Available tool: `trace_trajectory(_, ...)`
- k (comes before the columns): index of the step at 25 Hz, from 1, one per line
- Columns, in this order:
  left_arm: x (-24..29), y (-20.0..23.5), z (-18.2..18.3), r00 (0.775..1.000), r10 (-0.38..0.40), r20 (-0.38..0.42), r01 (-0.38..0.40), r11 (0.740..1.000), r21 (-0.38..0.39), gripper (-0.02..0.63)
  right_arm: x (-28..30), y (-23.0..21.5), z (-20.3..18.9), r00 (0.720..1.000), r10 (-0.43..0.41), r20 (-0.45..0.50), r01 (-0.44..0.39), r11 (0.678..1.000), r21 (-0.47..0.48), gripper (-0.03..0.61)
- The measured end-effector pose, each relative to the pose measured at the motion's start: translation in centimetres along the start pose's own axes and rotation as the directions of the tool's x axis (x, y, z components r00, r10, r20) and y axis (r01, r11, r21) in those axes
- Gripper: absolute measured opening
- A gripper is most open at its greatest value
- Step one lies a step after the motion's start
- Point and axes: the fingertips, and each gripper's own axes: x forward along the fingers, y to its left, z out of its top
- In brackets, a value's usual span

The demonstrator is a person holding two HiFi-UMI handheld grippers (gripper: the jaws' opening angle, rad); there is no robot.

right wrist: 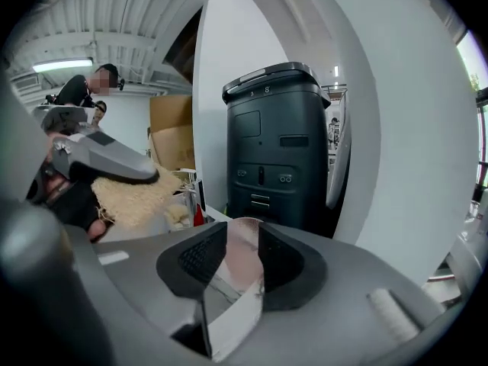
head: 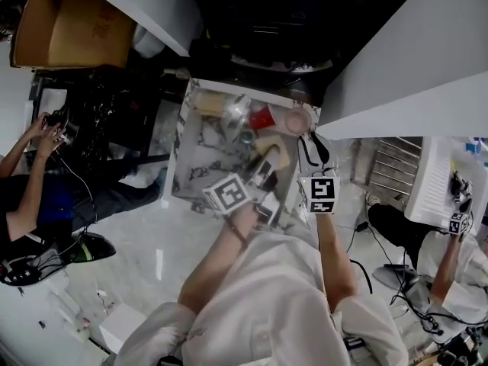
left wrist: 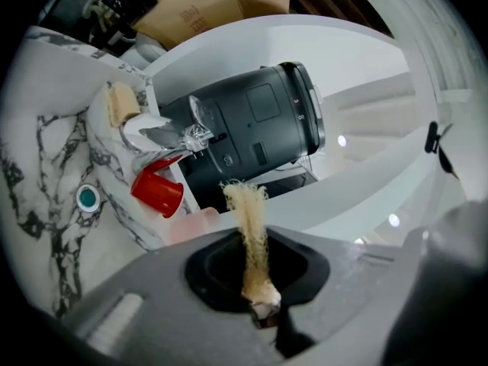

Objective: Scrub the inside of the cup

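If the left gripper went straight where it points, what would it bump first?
Probably the black machine, straight past the scrubber held in the left gripper. The pink cup sits slightly left of that line, though depth is unclear.

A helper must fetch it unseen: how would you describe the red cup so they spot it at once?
Find the marble table, then look to its end far from the person. The red cup sits there between crumpled foil and a pale pink cup. It is the only bright red thing on the table.
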Motion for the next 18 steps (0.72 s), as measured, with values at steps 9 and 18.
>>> trace_trajectory(9,-0.7,0.9,0.3,0.999,0.040,0.026,-0.040,0.999,0.003,0.025,3.6,-0.2,-3.2,0.996,0.053,-0.069,-0.056,0.998,-0.031,0.370)
trace_trajectory(18,-1.6,1.3,0.4,0.997,0.065,0.033,-0.065,0.998,-0.002,0.025,7.5,-1.0,-4.6,0.988,0.077,-0.135,-0.083,0.996,-0.036,0.383)
